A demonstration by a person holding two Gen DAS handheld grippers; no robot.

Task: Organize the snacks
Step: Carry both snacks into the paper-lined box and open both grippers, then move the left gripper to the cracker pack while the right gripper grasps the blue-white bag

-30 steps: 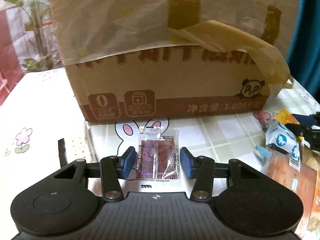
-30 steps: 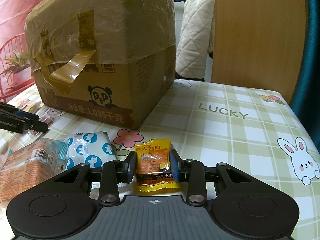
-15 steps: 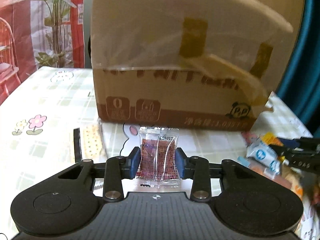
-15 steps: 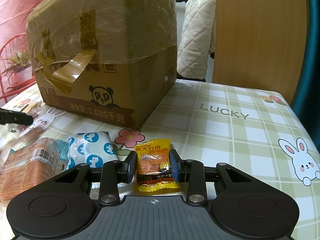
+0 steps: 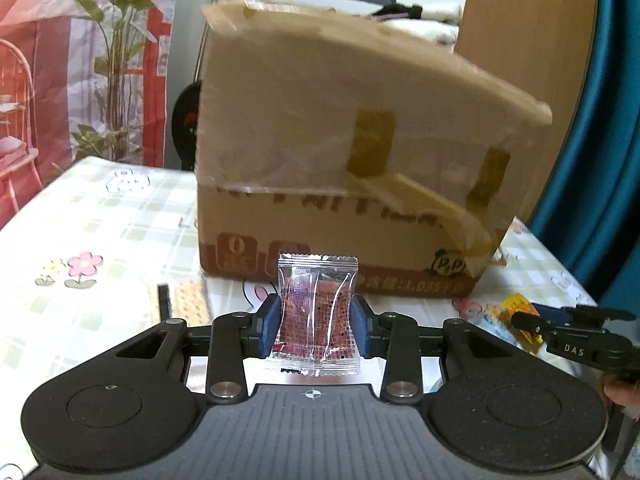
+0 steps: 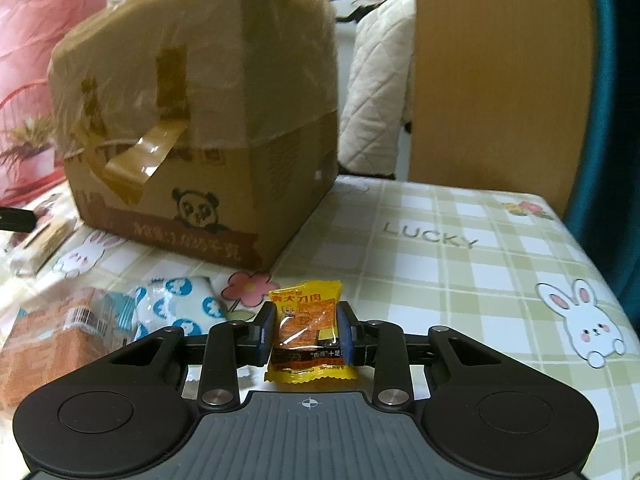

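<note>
My left gripper (image 5: pixel 316 330) is shut on a clear packet of dark red snack (image 5: pixel 316 312) and holds it upright above the table, in front of the taped cardboard box (image 5: pixel 352 184). My right gripper (image 6: pixel 306 338) is shut on a small yellow snack packet (image 6: pixel 306 320) and holds it above the table, to the right front of the same box (image 6: pixel 200 128). The right gripper also shows at the right edge of the left wrist view, where its fingertips are hidden.
A blue-and-white packet (image 6: pixel 180 306) and an orange packet (image 6: pixel 52 332) lie on the checked tablecloth (image 6: pixel 460 272) left of my right gripper. A flat cracker packet (image 5: pixel 188 300) lies left of my left gripper. A wooden chair back (image 6: pixel 492 76) stands behind the table.
My left gripper closed on the red packet and lifted it off the table, pulling back from the box. My right gripper lifted the yellow packet slightly.
</note>
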